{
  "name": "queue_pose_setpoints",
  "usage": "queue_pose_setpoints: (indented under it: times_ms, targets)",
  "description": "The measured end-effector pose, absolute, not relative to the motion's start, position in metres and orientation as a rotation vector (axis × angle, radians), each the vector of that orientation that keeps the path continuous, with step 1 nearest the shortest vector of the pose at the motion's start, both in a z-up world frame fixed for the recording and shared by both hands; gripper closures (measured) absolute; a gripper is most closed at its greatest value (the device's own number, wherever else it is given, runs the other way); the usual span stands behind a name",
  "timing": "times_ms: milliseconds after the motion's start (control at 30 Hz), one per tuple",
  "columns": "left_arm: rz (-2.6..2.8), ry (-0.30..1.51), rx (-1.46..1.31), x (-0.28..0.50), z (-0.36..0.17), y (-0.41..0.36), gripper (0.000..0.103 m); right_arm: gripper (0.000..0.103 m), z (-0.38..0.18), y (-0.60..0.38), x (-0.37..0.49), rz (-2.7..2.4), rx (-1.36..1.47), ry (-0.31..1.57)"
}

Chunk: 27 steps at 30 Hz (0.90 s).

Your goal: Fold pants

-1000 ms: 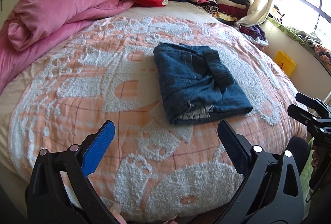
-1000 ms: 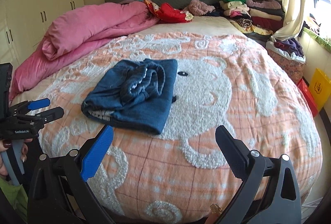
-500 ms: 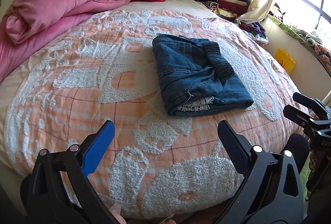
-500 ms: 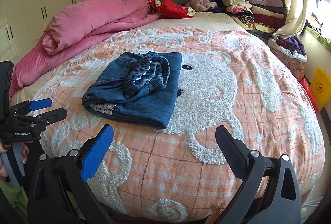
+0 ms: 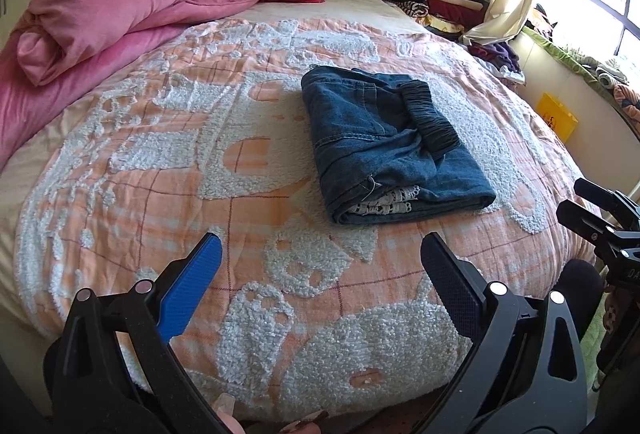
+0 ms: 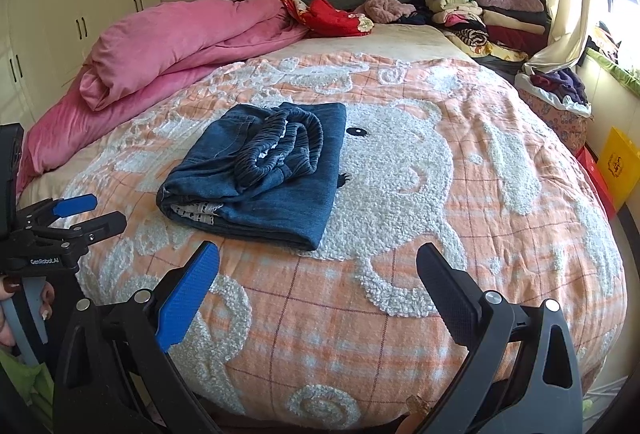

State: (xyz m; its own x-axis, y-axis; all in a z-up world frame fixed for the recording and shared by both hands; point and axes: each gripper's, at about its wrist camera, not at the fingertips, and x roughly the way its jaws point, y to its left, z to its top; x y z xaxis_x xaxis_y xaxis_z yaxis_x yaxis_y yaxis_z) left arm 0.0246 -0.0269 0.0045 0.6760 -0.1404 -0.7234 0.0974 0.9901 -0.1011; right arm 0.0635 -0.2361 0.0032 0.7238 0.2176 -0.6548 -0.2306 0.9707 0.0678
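Note:
Dark blue denim pants lie folded into a compact rectangle on the orange and white bedspread, elastic waistband on top; they also show in the right wrist view. My left gripper is open and empty, held above the bed's near edge, short of the pants. My right gripper is open and empty, also back from the pants. Each gripper shows in the other's view: the right gripper at the right edge, the left gripper at the left edge.
A rolled pink duvet lies on the bed's left side. Red cloth and stacks of folded clothes sit by the grey headboard. A curtain, a laundry basket and a yellow bag stand right of the bed.
Both grippers have drawn slightly nearer and tilted over the bed, so the pants sit lower in view. The pants have not moved. Both grippers stay open.

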Motion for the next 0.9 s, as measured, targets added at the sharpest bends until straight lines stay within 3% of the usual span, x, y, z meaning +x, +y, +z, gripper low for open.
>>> queue_pose_setpoints:
  times_ms: [900]
  targets:
    - [-0.122, 0.812, -0.066, 0.023, 0.0077, -0.0261, 0.01, 0.005, 0.0024, -0.2423, 0.0633, 0.227, -0.003, 0.721]
